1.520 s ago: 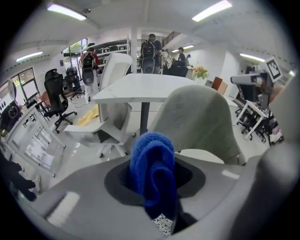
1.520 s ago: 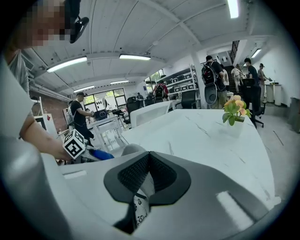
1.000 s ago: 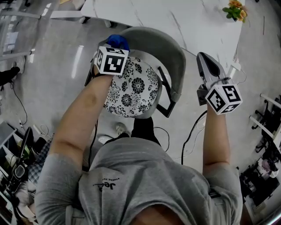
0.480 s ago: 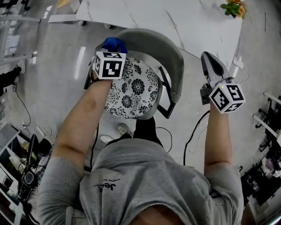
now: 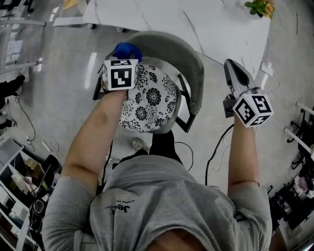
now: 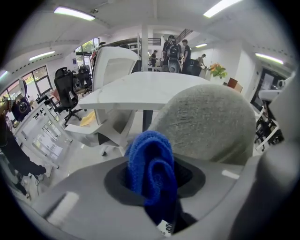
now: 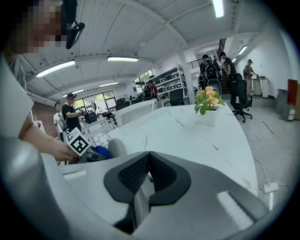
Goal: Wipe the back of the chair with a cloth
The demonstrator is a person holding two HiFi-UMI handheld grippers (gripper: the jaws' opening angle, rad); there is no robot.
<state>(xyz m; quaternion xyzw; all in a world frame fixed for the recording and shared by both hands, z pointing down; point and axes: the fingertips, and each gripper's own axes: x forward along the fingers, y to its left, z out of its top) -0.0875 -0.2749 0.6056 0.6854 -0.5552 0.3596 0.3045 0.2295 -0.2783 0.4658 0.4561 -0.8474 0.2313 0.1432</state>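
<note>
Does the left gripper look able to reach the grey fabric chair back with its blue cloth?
Probably yes: the left gripper, shut on the blue cloth, is right by the grey fabric chair back, with nothing visible between them.

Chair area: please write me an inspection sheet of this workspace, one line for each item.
Surface: grey chair back, curved, nothing lying on it; patterned cushion on the seat.
Job's things: blue cloth, bunched, at the back's left end; contact cannot be told.
Clutter: small items on shelves at lower left, too small to name.
Grippers: left gripper shut on the cloth; right gripper shut, empty, held away to the chair's right.
Cables: dark cable on the floor beside the chair.
Surroundings: white table behind the chair, with a plant.
</note>
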